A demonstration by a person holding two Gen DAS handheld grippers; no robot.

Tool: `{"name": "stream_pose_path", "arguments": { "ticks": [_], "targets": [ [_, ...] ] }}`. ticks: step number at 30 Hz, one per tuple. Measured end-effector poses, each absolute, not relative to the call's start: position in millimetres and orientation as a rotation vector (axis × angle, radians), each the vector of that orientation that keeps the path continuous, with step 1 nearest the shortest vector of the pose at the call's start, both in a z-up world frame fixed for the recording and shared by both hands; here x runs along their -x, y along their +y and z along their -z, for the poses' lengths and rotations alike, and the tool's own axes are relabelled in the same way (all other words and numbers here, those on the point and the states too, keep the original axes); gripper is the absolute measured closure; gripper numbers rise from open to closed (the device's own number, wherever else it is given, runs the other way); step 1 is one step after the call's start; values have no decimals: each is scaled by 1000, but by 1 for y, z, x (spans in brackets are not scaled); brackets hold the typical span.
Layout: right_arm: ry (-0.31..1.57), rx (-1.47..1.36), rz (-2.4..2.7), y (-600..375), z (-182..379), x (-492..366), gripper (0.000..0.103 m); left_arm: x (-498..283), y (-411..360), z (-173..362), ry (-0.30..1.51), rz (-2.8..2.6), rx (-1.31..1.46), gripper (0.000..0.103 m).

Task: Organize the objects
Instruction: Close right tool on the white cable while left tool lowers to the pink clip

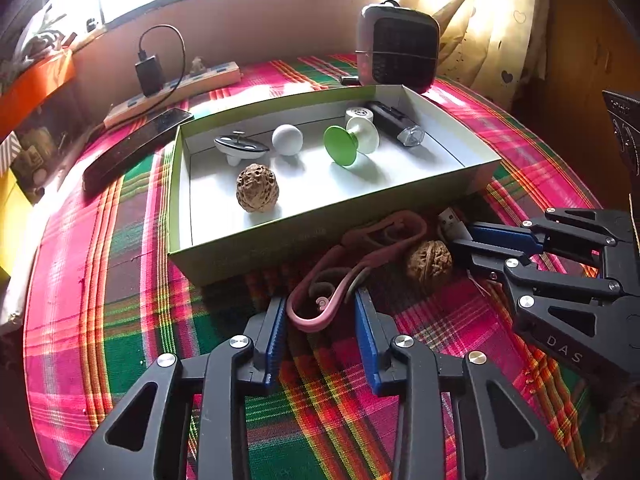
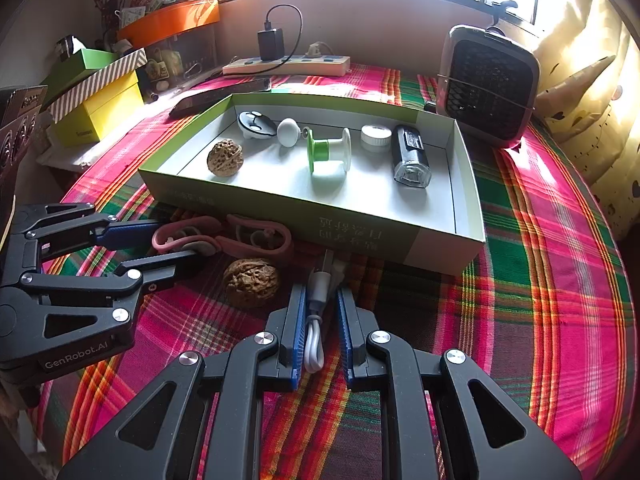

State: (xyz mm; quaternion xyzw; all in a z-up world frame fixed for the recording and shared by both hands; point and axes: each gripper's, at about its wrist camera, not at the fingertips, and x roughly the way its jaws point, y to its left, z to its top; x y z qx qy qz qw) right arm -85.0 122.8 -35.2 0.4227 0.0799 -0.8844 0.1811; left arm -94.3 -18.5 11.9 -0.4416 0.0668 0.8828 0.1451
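Pink neckband earphones (image 1: 360, 264) lie on the plaid cloth in front of the green box (image 1: 260, 248). My left gripper (image 1: 320, 300) is shut on their near loop, which the right wrist view shows pinched between the pads (image 2: 176, 242). My right gripper (image 2: 320, 292) is shut on a white USB cable (image 2: 316, 320), plug toward the box. A loose walnut (image 2: 251, 282) rests between the two grippers. Inside the box are a second walnut (image 1: 257, 188), a white ball (image 1: 287, 139), a green-and-white spool (image 1: 348, 144), a black flashlight (image 1: 396, 124) and a white cap (image 1: 358, 114).
A grey heater (image 1: 396, 48) stands behind the box at the right. A power strip (image 1: 176, 88) with a black charger and a dark phone (image 1: 136, 148) lie at the back left. Stacked yellow and striped boxes (image 2: 96, 112) sit off the cloth's left edge. A curtain hangs at right.
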Motion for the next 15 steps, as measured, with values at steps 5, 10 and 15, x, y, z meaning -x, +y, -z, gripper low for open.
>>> {"name": "stream_pose_path", "arguments": {
  "ticks": [5, 10, 15],
  "targets": [
    [223, -1194, 2497, 123, 35, 85, 87, 89, -19, -12, 166, -2533, 1273, 77],
    [222, -1194, 2497, 123, 35, 85, 87, 94, -19, -13, 160, -2509, 1275, 76],
    [221, -1194, 2497, 123, 35, 85, 87, 101, -17, -13, 136, -2485, 1276, 72]
  ]
}}
